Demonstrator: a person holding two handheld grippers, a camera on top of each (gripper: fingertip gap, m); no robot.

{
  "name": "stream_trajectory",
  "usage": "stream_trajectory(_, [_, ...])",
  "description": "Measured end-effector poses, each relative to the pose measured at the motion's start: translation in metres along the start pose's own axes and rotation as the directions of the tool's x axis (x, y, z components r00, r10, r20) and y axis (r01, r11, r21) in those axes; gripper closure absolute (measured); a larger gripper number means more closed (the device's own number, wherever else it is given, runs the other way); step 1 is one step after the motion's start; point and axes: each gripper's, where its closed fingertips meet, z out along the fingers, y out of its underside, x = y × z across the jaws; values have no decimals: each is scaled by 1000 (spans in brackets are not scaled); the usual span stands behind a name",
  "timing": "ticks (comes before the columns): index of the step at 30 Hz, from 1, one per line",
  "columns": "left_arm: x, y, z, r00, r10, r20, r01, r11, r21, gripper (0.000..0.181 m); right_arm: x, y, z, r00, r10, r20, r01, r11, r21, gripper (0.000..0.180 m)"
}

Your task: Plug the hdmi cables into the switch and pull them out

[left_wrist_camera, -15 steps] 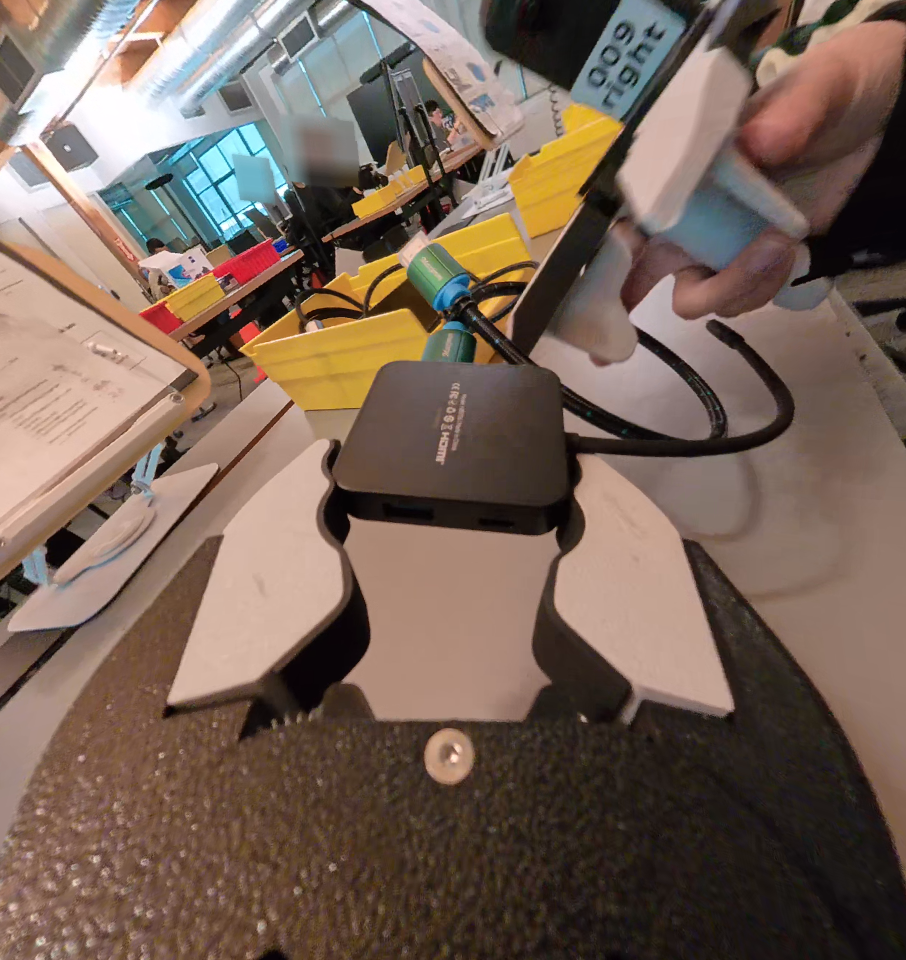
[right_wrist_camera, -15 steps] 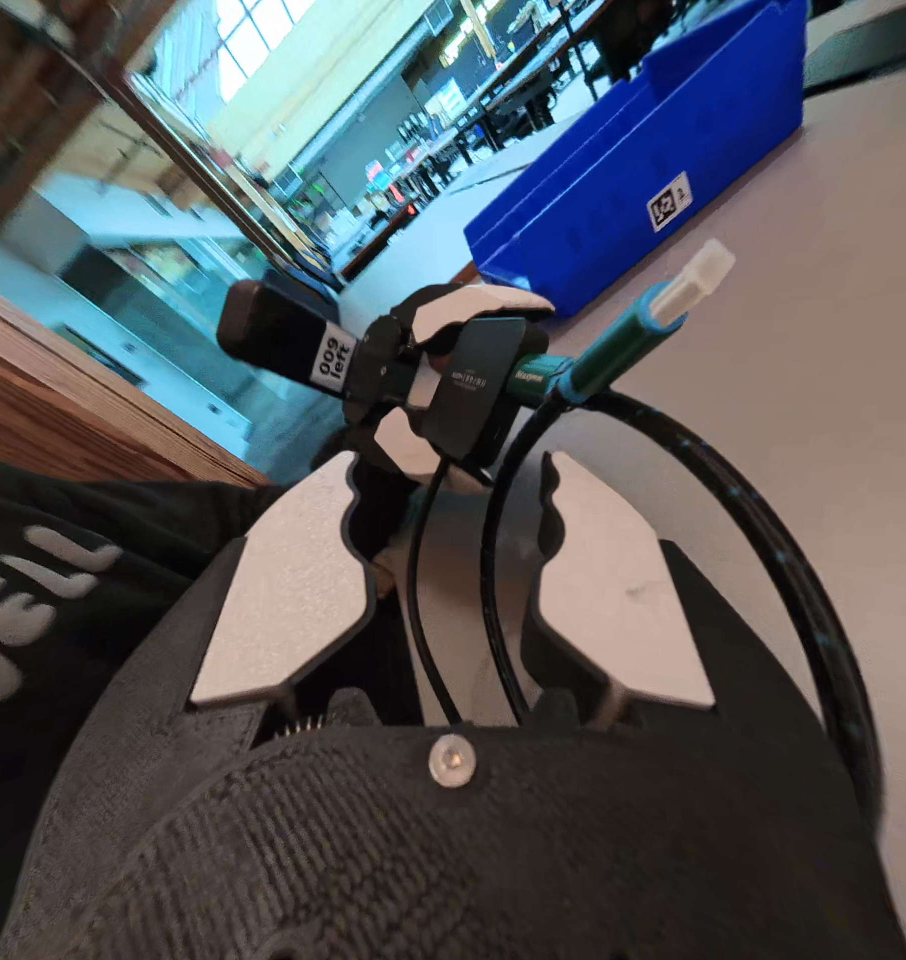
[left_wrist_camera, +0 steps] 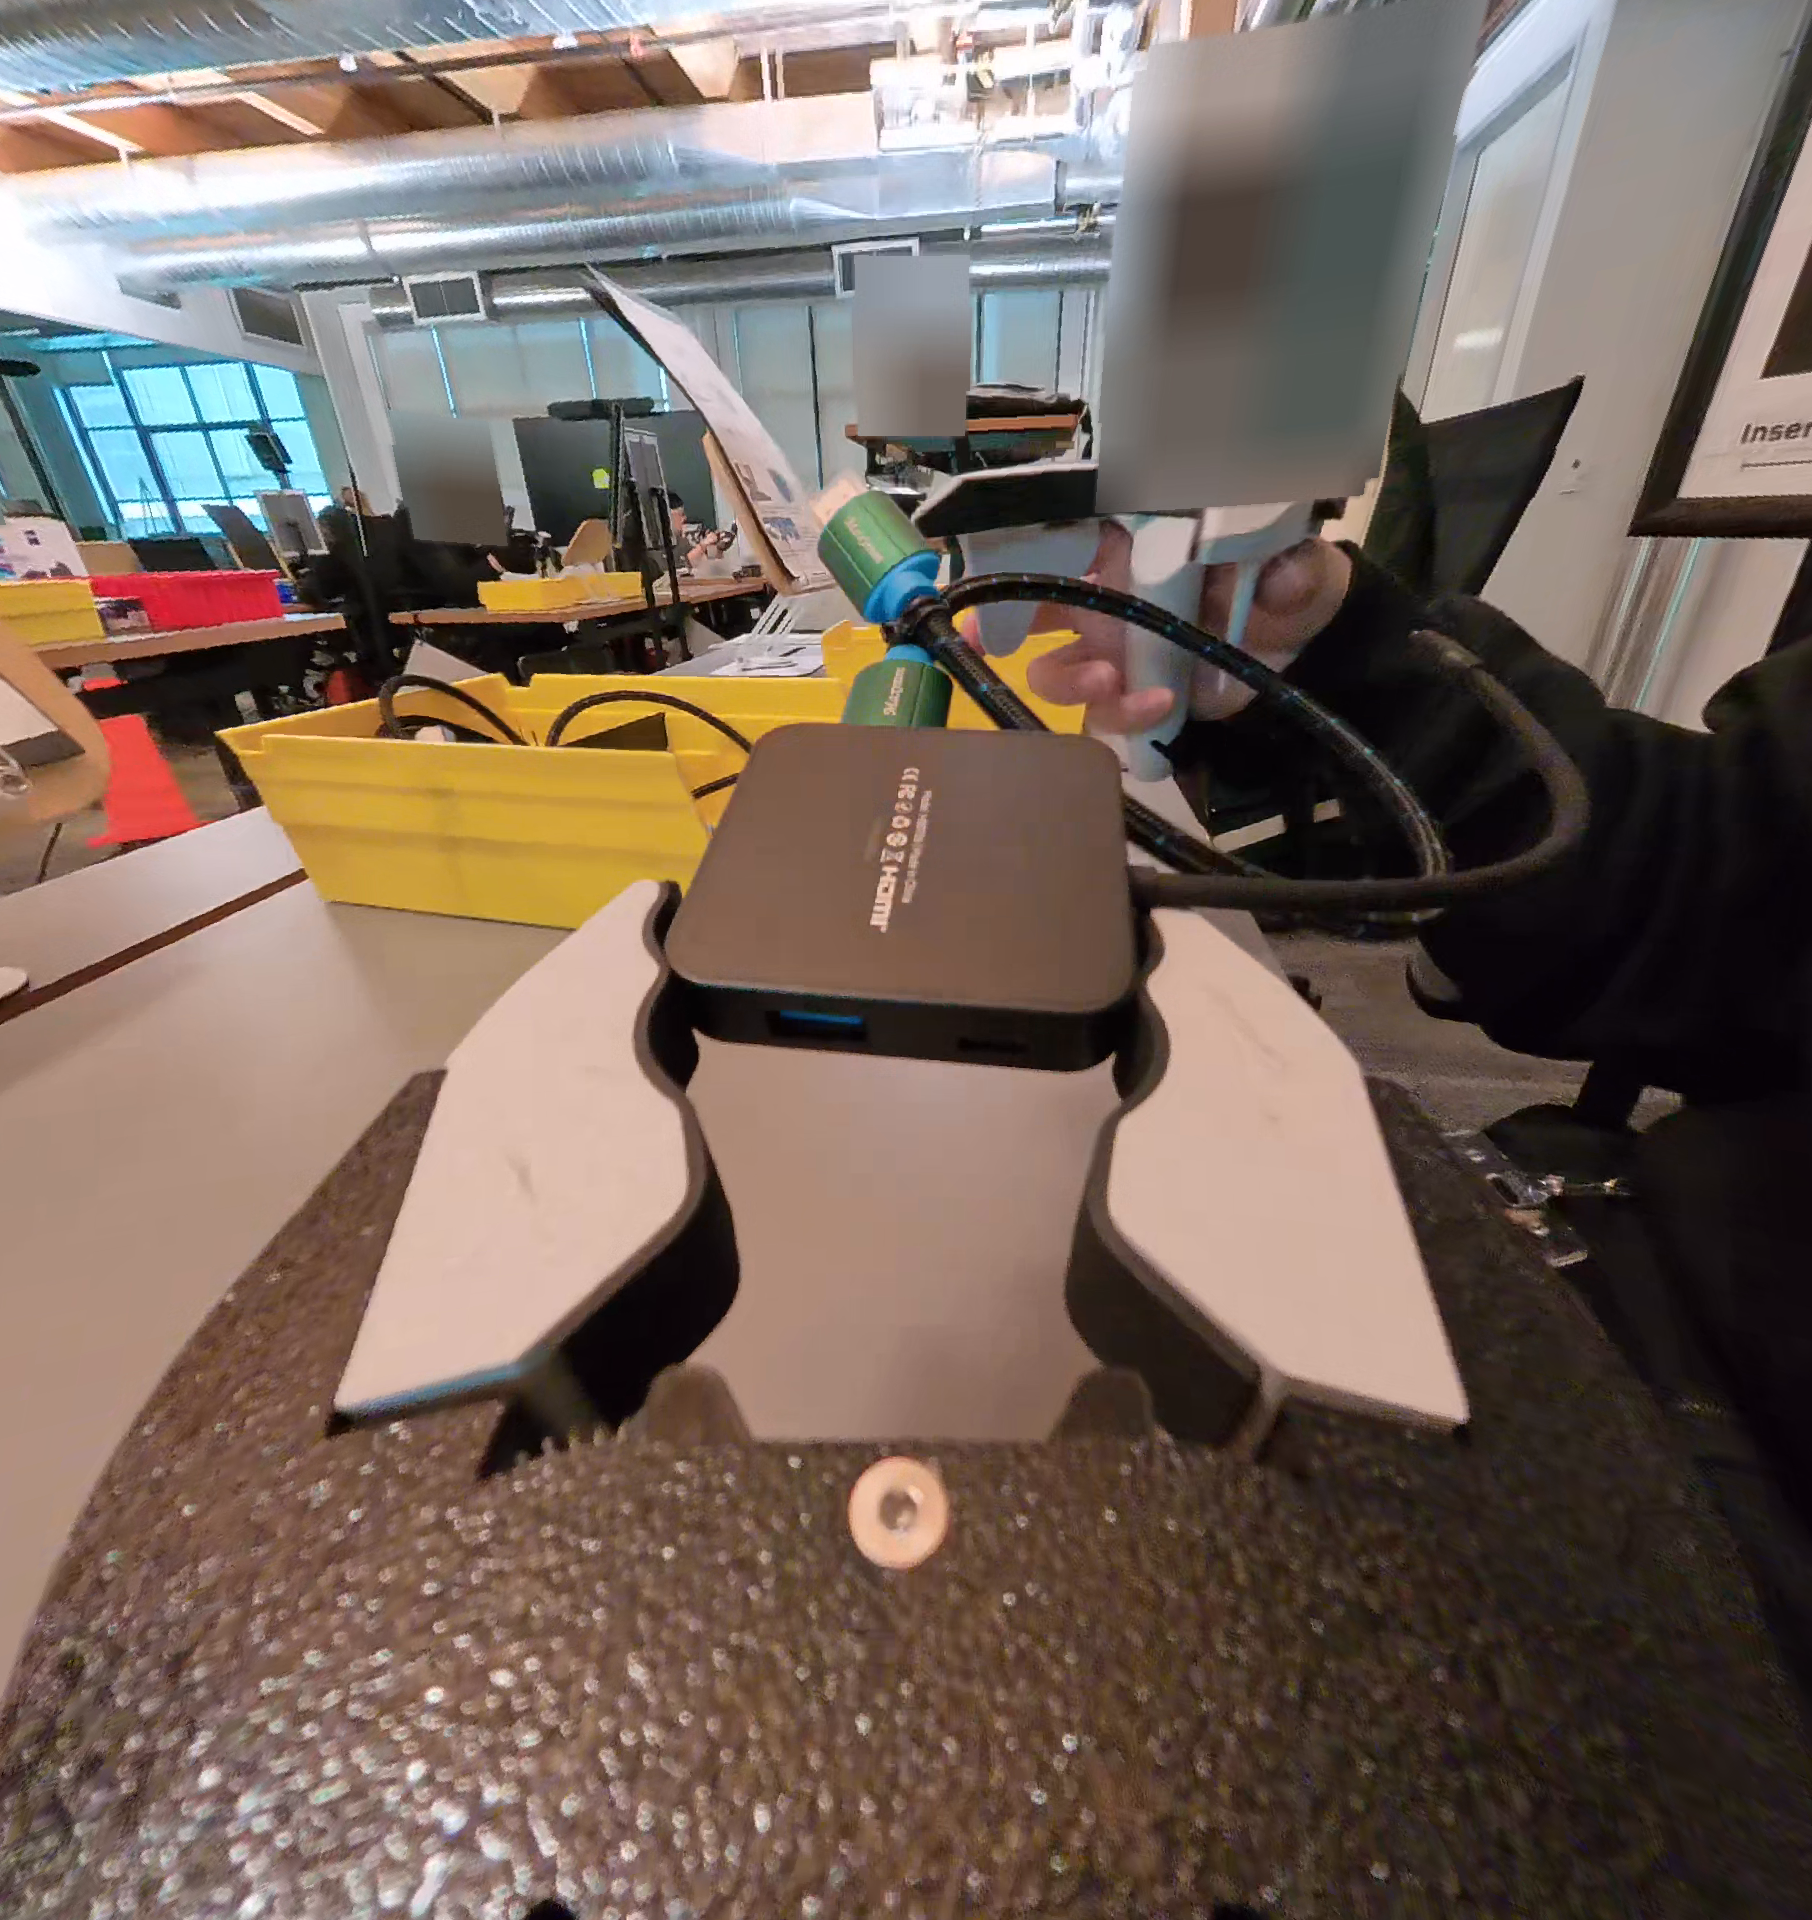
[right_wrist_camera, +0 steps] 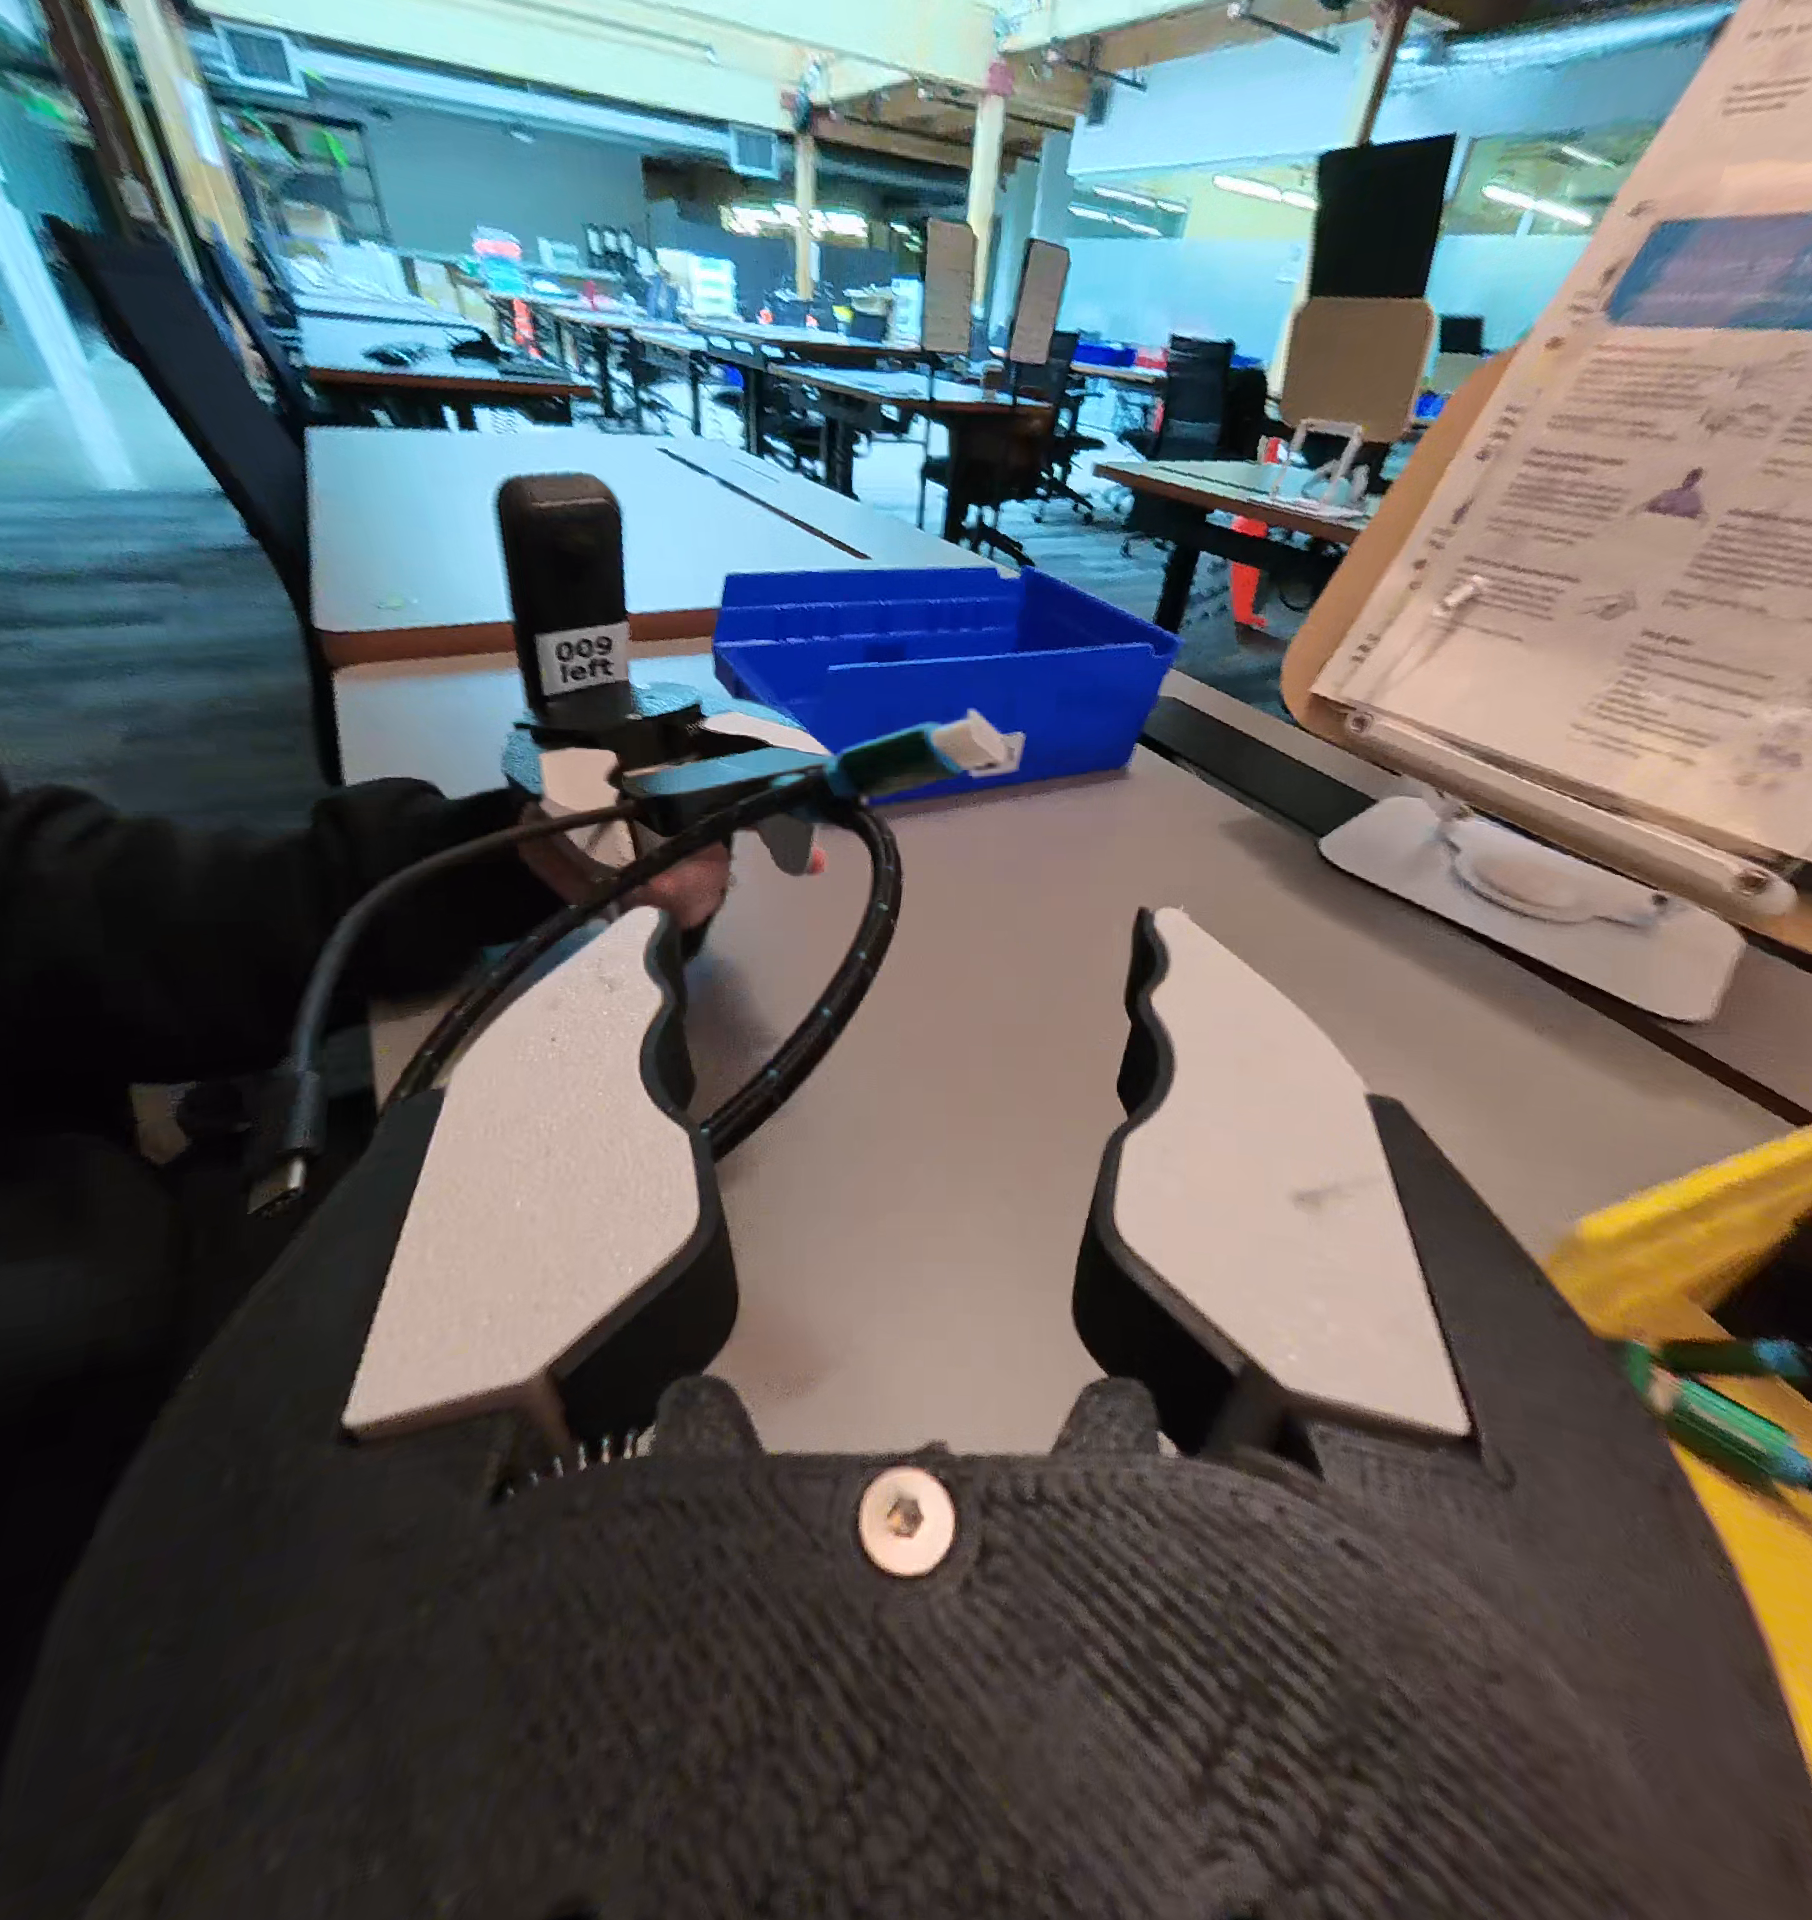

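The left hand-held gripper is clamping the smooth, rounded black switch at centre frame, above the table. One green-shelled plug is sitting in its far edge; the braided cable's capped other end is dangling free. The right hand-held gripper is gaping wide and empty, lower centre; it should be pinching that rigid shell squarely and keeping it straight

One black switch. One braided HDMI cable with two green plugs, one thin black cable. Two hand-held grippers: left, right. One yellow bin mid-left, one blue bin upper centre, one clipboard stand at right.
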Motion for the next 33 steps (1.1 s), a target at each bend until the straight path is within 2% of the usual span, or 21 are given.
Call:
stream_trajectory(3, [-2, 3, -6, 1000, -7, 0, 7, 1000, -6, 101, -12, 9, 13, 997, -45, 57, 47, 999, -18, 97])
stream_trajectory(6, [-9, 11, -13, 998, 34, 50, -31, 997, -65, 100, -8, 2, 10, 989, -145, 0, 145, 989, -2, 107])
stream_trajectory(9, [-9, 15, -13, 997, 49, 52, -45, 995, -86, 101, -9, -26, -4, 997, -71, 0, 70, 988, 134, 117])
stream_trajectory(10, [-5, 16, -10, 998, 48, 30, -45, 995, -92, 100, -11, -29, -4, 999, -38, 17, 35, 987, 157, 115])
stream_trajectory(12, [5, 18, -4, 998, 52, -28, -55, 993, -101, 100, -20, -11, 6, 995, -32, 91, 24, 996, 88, 108])
stream_trajectory(14, [14, 20, 2, 996, 59, -70, -67, 991, -115, 100, -18, 19, 22, 995, -53, 79, 57, 997, -50, 98])
stream_trajectory(15, [17, 23, 4, 994, 68, -86, -79, 989, -128, 100, -20, 26, 29, 995, -60, 80, 65, 995, -73, 97])
stream_trajectory(22, [34, 28, 12, 983, 68, -168, -93, 985, -143, 101, -35, 46, 58, 986, -75, 146, 86, 994, -67, 107])
stream_trajectory(27, [36, 30, 14, 982, 73, -172, -100, 983, -154, 101, -37, 49, 56, 980, -48, 192, 61, 996, -61, 119])
stream_trajectory(31, [30, 33, 14, 986, 90, -140, -114, 979, -172, 101, -23, 40, 44, 982, -161, 103, 168, 983, -70, 122])
stream_trajectory(33, [30, 35, 15, 986, 95, -138, -120, 974, -191, 100, -11, 11, 33, 985, -175, -10, 175, 984, 31, 127])
